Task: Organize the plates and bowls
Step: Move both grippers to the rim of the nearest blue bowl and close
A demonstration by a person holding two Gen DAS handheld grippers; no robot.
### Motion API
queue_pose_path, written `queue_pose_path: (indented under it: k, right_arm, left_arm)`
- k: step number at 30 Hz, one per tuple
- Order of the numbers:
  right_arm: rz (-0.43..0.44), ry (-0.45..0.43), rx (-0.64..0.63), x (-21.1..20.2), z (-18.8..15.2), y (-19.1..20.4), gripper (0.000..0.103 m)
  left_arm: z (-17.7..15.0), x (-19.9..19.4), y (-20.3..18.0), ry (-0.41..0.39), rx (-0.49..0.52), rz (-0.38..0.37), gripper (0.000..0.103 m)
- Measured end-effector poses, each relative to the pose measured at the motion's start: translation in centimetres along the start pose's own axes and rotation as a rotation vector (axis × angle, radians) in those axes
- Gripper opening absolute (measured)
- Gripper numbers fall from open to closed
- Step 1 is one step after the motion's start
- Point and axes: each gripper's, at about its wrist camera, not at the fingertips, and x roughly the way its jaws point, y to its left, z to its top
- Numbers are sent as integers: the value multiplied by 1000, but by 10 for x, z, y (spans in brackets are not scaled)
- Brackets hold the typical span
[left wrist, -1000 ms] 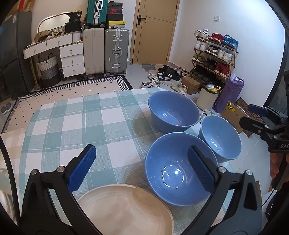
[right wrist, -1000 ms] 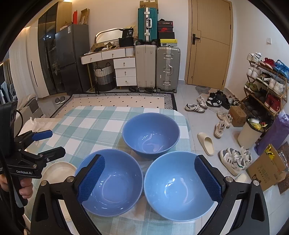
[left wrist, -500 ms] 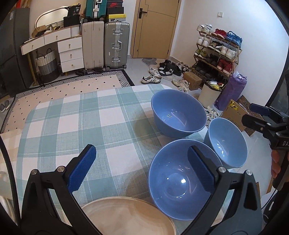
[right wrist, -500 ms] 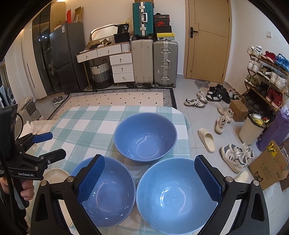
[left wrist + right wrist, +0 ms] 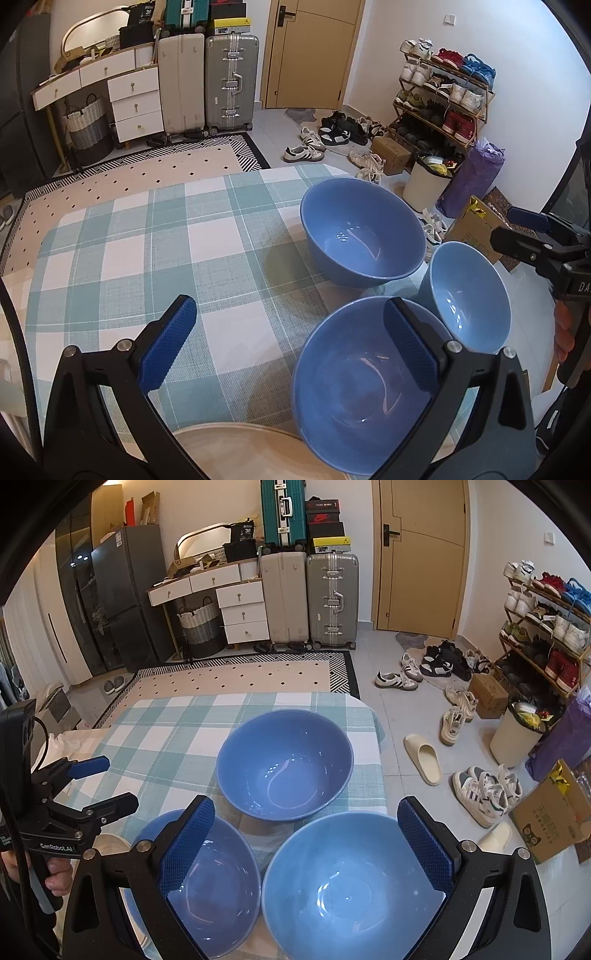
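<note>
Three blue bowls sit on the checked worktop point(image 5: 155, 236): the far bowl point(image 5: 284, 764) behind, the left bowl point(image 5: 207, 882) and the right bowl point(image 5: 343, 886) nearer, all close together. A beige plate point(image 5: 236, 454) lies at the near edge, just left of the left bowl. The left gripper point(image 5: 288, 347) and the right gripper point(image 5: 306, 845) hover above, jaws spread wide, holding nothing.

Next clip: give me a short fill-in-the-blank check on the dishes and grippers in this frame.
1. The number of blue bowls on the checked tablecloth is ___.
2. The beige plate lies nearest the ___ gripper.
3. The right gripper has its jaws ___.
4. Inside, every bowl is ___.

Missing words: three; left; open; empty
</note>
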Motion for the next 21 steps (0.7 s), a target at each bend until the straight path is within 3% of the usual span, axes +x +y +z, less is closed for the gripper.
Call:
queue_pose_path:
  k: [21]
  right_arm:
    - [-3,91,58,61,14,-30,101]
  left_arm:
    - [26,62,3,61,-29,6,100]
